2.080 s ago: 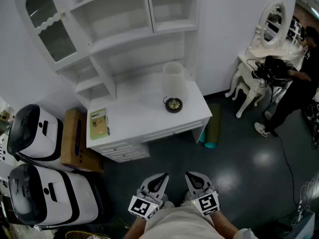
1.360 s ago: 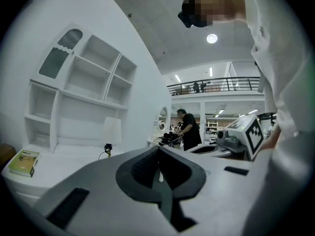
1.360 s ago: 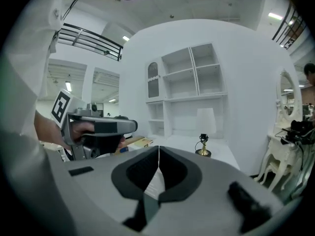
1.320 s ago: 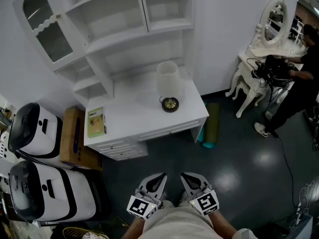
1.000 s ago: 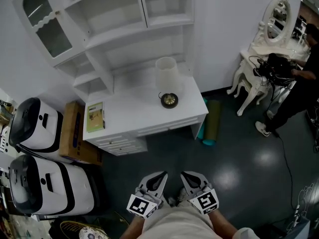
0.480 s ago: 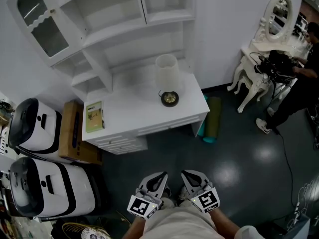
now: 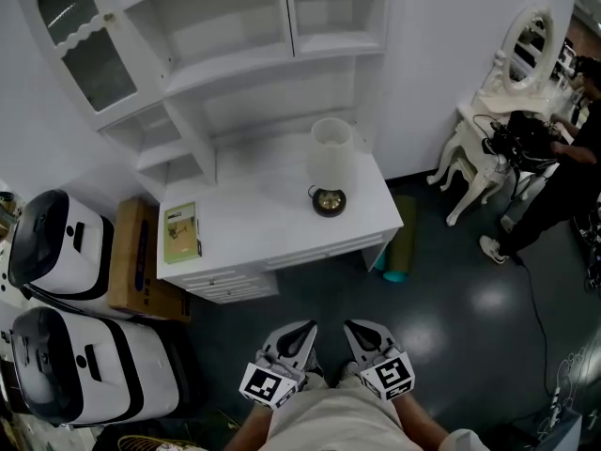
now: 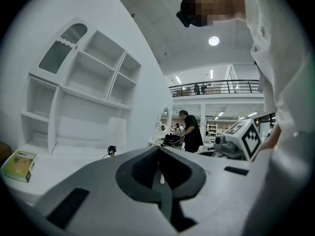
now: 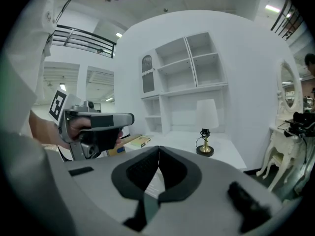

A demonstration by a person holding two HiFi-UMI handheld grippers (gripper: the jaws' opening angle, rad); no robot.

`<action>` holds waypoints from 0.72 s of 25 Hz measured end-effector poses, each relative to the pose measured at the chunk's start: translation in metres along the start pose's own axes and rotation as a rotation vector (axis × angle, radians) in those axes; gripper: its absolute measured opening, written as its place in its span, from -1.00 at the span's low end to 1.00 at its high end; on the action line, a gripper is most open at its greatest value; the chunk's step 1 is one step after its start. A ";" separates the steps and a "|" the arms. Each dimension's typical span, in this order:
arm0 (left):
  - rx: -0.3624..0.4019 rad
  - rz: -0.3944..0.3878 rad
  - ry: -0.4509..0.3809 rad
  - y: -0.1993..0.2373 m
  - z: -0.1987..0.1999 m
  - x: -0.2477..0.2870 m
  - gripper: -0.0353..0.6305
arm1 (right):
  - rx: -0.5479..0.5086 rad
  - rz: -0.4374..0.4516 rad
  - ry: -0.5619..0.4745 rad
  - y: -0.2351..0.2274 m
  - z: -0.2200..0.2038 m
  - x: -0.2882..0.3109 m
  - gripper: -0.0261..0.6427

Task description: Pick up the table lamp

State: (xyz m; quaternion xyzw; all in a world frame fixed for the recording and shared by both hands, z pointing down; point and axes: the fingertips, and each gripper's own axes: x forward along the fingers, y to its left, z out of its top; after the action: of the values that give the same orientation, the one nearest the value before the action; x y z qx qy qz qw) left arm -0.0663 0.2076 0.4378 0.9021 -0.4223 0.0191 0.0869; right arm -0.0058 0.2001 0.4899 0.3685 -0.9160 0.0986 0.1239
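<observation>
**Lamp far off, both grippers closed**

The lamp (image 7: 331, 163) stands upright on the desk (image 7: 254, 228), near its right rear corner, a white shade over a small brass base. A book (image 7: 182, 233) lies at the desk's left end, well apart from it.

The left gripper (image 7: 305, 331) and right gripper (image 7: 355, 330) sit low by the person's body, far from the desk. Each has its jaws pressed together with nothing between them.

Likely trouble: the shade is light and tall, so a grip there could dent it or tip the lamp. What looks like a cord at the stem might snag on lifting.

The shelves (image 7: 235, 54) show nothing inside. The desk drawers are closed. The box (image 7: 131, 271) beside the desk is closed, its contents hidden.
</observation>
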 end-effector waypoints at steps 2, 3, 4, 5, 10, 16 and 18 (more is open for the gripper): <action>-0.002 -0.007 -0.005 0.012 0.002 0.000 -0.86 | -0.001 -0.005 0.007 0.001 0.003 0.012 -0.89; -0.003 -0.011 -0.008 0.019 0.003 0.000 -0.87 | -0.003 -0.009 0.014 0.001 0.005 0.019 -0.89; -0.005 -0.014 -0.012 0.026 0.005 0.000 -0.87 | -0.011 -0.014 0.027 0.002 0.006 0.025 -0.89; -0.008 -0.016 -0.017 0.033 0.006 -0.001 -0.86 | -0.023 -0.020 0.042 0.003 0.006 0.032 -0.89; -0.014 -0.047 -0.021 0.062 0.008 -0.003 -0.87 | -0.032 -0.077 0.032 0.003 0.017 0.058 -0.89; -0.027 -0.101 -0.026 0.081 0.005 -0.005 -0.86 | -0.027 -0.129 0.031 0.007 0.020 0.077 -0.89; -0.031 -0.116 -0.018 0.085 0.004 -0.004 -0.87 | -0.026 -0.135 0.036 0.008 0.020 0.081 -0.89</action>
State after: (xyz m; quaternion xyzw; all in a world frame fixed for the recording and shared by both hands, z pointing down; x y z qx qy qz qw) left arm -0.1345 0.1567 0.4459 0.9237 -0.3704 -0.0007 0.0980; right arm -0.0711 0.1474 0.4949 0.4259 -0.8879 0.0849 0.1517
